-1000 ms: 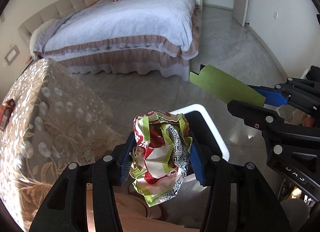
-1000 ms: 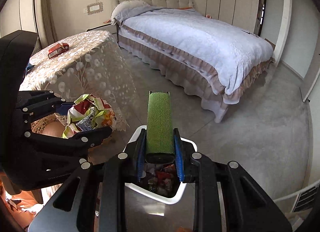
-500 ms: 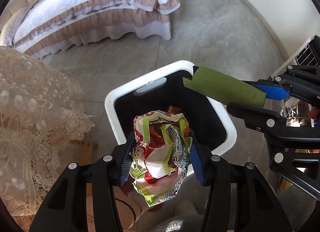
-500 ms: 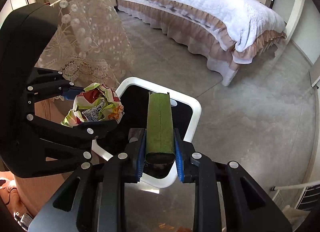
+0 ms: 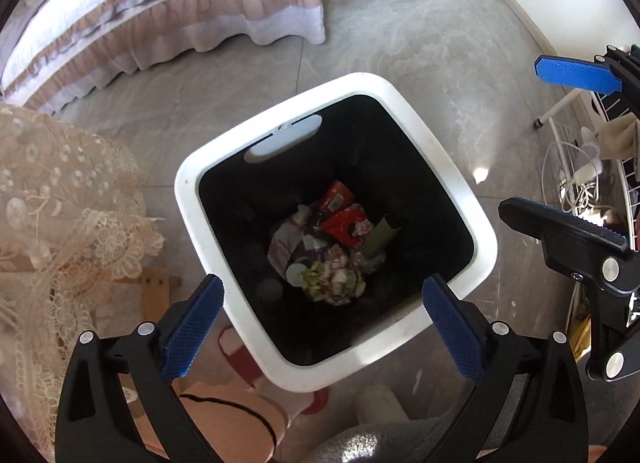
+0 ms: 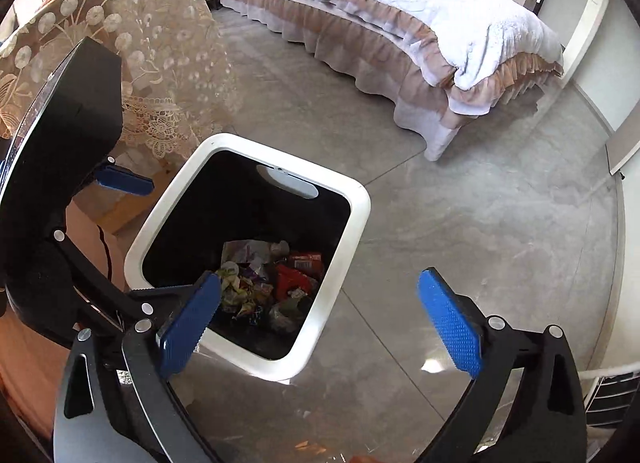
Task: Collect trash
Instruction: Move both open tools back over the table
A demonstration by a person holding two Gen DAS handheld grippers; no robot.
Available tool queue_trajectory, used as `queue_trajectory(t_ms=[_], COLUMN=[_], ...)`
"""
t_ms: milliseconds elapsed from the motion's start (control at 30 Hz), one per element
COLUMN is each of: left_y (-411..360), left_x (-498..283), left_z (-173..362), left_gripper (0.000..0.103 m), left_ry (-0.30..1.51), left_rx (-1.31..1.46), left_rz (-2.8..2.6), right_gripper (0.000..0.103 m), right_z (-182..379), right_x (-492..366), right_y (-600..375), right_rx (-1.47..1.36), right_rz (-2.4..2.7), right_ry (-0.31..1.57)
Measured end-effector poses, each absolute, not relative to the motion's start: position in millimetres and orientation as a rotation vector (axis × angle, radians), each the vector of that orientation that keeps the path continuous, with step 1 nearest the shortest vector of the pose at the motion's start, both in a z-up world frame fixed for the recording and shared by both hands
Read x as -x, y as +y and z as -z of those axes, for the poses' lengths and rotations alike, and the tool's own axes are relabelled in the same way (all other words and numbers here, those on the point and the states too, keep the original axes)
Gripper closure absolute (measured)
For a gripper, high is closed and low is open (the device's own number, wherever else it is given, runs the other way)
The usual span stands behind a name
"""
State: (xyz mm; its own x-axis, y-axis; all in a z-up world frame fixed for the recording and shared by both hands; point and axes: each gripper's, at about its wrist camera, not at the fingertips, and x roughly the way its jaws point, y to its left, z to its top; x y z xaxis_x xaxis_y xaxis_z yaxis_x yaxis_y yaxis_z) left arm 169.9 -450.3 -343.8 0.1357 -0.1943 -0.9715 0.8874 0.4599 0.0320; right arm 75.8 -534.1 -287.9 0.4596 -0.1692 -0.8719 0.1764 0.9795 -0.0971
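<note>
A white-rimmed bin [image 5: 436,151] with a black inside stands on the floor right below both grippers; it also shows in the right wrist view [image 6: 352,239]. Inside lie the crumpled green and red wrapper [image 5: 332,281], the green tube [image 5: 378,237] and other trash [image 6: 292,277]. My left gripper [image 5: 324,317] is open and empty above the bin's near edge. My right gripper [image 6: 320,319] is open and empty above the bin's right side; it also shows in the left wrist view [image 5: 576,151] at the right.
A table under a lace cloth [image 5: 60,199] stands left of the bin [image 6: 132,43]. A bed with a white cover [image 6: 400,11] is behind. A white wire rack [image 5: 592,167] is at the right. Grey floor [image 6: 480,223] surrounds the bin.
Both grippers have opened. The crumpled wrapper left the left gripper and the green tube left the right one; both now lie in the bin. Both views tilted further down over the bin.
</note>
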Motion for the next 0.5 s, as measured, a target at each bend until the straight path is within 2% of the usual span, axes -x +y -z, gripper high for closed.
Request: queue_trajectory(t_ms=[233,500], left_y=[-440,-413], left_x=[-171,-173], left_z=[317,261], left_gripper=[0.005,0.005], left_ry=[1.087,0.972], left_rx=[-0.737,-0.661], left_rz=[0.875,0.793], right_gripper=[0.005,0.005], right_z=[265,220], right_x=[-75,-75], right_y=[-529,-513], right_rx=[0.035,0.041], right_rz=[0.216,0.231], right_ry=[1.016,0.897])
